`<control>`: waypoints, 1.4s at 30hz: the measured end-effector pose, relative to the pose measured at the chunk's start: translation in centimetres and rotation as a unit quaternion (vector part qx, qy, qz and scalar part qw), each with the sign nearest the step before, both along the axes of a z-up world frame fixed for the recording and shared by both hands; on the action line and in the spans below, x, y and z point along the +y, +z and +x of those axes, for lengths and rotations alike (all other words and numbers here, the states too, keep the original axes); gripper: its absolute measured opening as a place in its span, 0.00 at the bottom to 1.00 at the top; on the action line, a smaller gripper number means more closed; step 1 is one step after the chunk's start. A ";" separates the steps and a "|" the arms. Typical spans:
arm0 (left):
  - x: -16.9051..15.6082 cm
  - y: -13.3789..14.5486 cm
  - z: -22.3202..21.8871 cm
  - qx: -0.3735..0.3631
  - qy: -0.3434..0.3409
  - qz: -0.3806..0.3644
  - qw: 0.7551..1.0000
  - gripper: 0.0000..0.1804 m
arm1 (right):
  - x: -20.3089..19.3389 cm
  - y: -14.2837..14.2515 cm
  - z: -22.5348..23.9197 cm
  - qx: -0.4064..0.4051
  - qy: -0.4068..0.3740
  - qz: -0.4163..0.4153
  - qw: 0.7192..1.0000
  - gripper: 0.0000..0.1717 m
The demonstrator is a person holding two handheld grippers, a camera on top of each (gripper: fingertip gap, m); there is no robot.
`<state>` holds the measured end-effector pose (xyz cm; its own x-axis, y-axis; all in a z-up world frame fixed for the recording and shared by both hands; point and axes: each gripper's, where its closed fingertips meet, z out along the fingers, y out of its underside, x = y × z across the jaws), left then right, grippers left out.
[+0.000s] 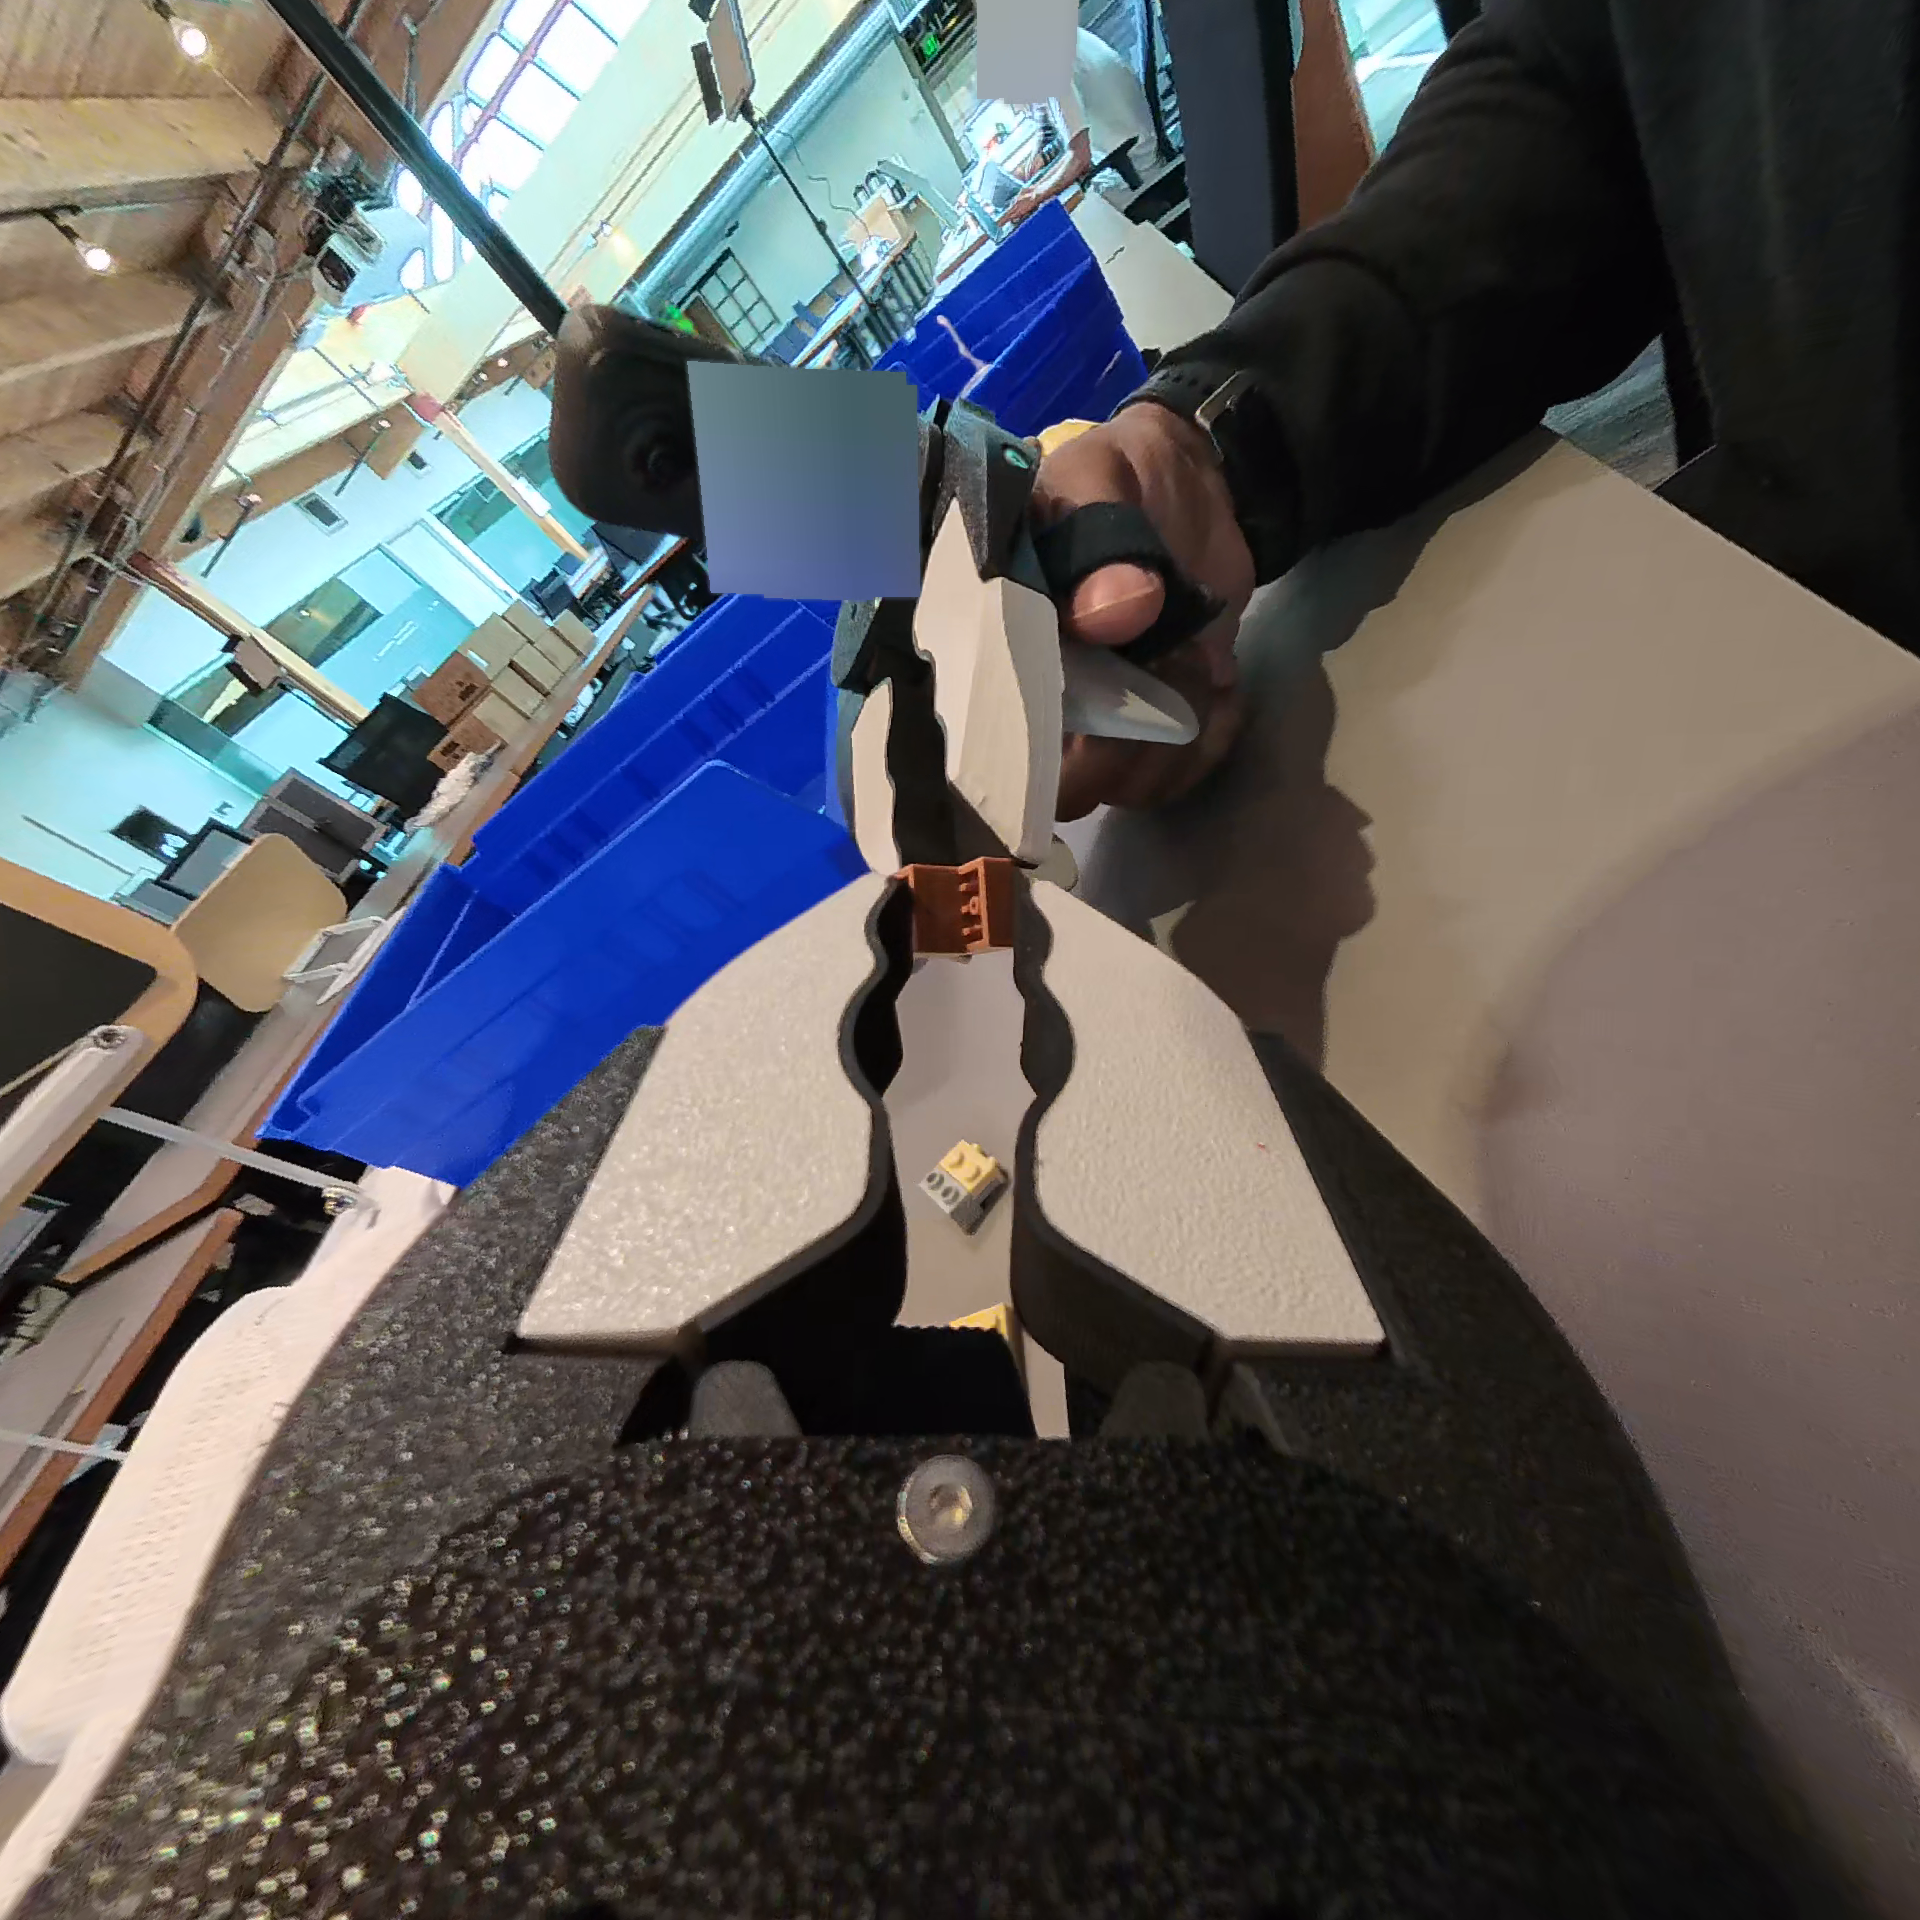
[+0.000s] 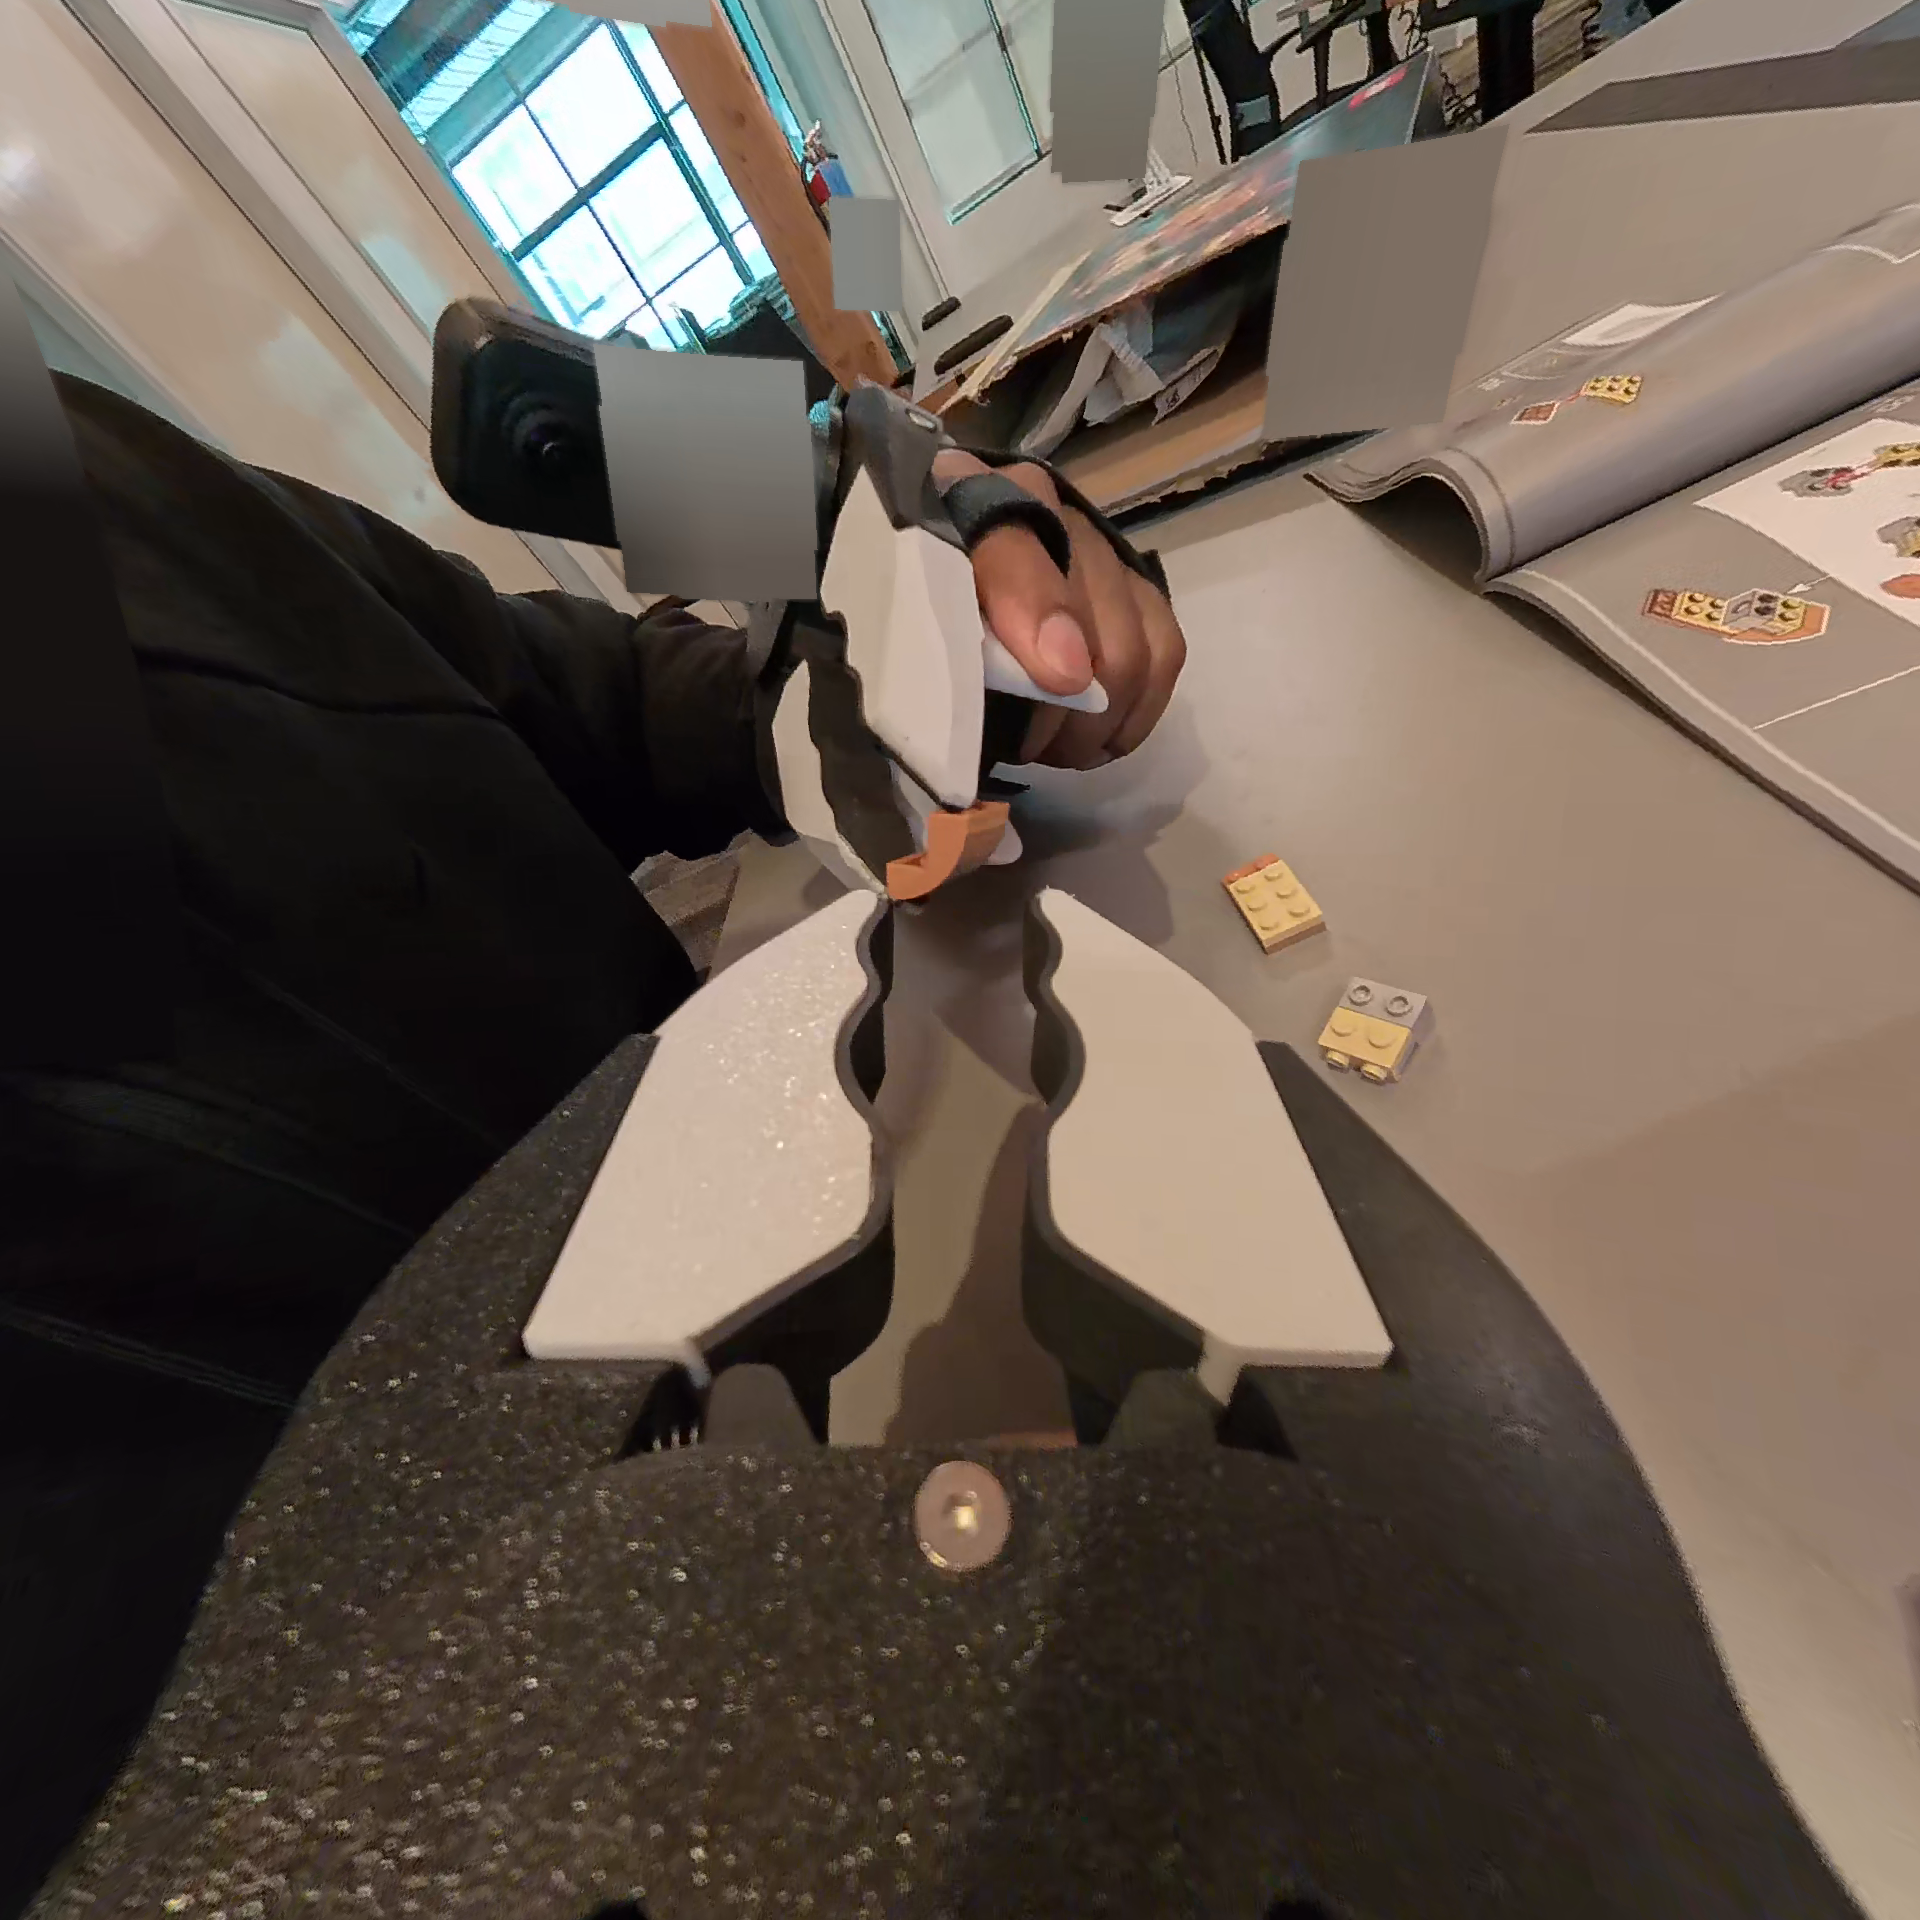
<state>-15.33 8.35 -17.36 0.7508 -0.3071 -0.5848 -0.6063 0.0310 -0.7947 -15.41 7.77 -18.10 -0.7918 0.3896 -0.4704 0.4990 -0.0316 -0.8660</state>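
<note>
My left claw [image 1: 961, 914] clamps a small brown arched plastic brick [image 1: 961, 907], frame centre, above the grey counter [image 1: 1558, 831]. My right claw [image 2: 961, 909] is open, empty, just beside it. The brick looks light, rigid, slick; grip its flat sides.

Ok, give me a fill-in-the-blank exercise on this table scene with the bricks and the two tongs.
1. The brown brick is gripped by the ____ tongs.
2. The right tongs stand ____, gripping nothing.
3. On the table, near the tan plate, lies a two-tone brick, grey and ____.
4. Beyond the table's far edge, the bins are ____.

Missing words: left; open; yellow; blue.
</note>
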 end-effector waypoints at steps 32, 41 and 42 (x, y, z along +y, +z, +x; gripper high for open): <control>0.7 0.8 -2.8 -0.099 0.092 -0.024 0.991 0.10 | 0.9 -0.8 -1.6 0.149 -0.077 0.142 0.976 0.14; 1.2 0.7 -3.0 -0.226 0.121 -0.059 0.965 0.10 | 1.8 -0.1 -3.3 0.303 -0.172 0.246 0.905 0.14; 1.2 0.8 -3.0 -0.264 0.119 -0.063 0.955 0.10 | 1.9 -0.1 -3.4 0.319 -0.179 0.263 0.893 0.14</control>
